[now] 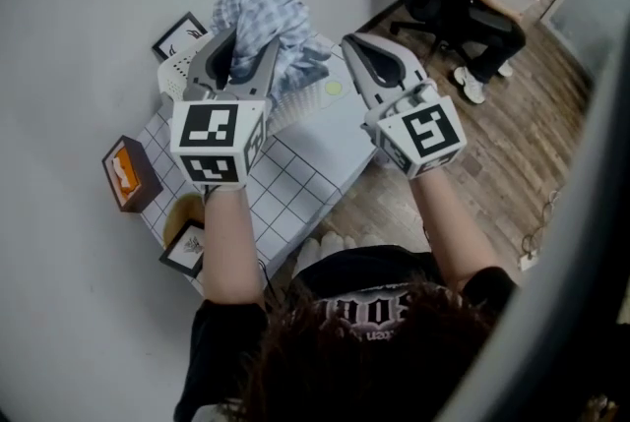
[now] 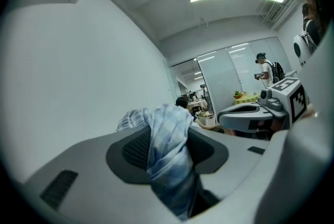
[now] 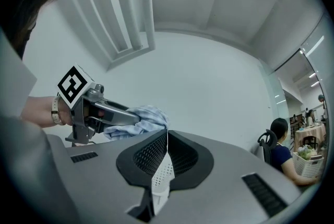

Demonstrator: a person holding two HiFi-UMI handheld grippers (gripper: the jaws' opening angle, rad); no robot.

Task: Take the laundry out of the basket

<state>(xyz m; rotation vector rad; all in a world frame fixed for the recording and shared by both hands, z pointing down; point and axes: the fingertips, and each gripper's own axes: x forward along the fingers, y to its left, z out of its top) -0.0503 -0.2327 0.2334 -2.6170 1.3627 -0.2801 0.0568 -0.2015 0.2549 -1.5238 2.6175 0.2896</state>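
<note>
Two grippers up: left gripper (image 1: pixel 246 36) clamps the checked cloth (image 1: pixel 268 9) above the basket (image 1: pixel 177 76) at the table's (image 1: pixel 295 176) far corner; right gripper (image 1: pixel 352 40) pinched together, empty.

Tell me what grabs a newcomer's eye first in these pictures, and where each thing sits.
The crumpled blue-and-white checked cloth stands out first. It is bunched over the white perforated basket at the far end of the white gridded table. The left gripper holds it, fingers shut on the fabric. To its right, the right gripper is shut on nothing, beyond the table's edge over the wooden floor.
</note>
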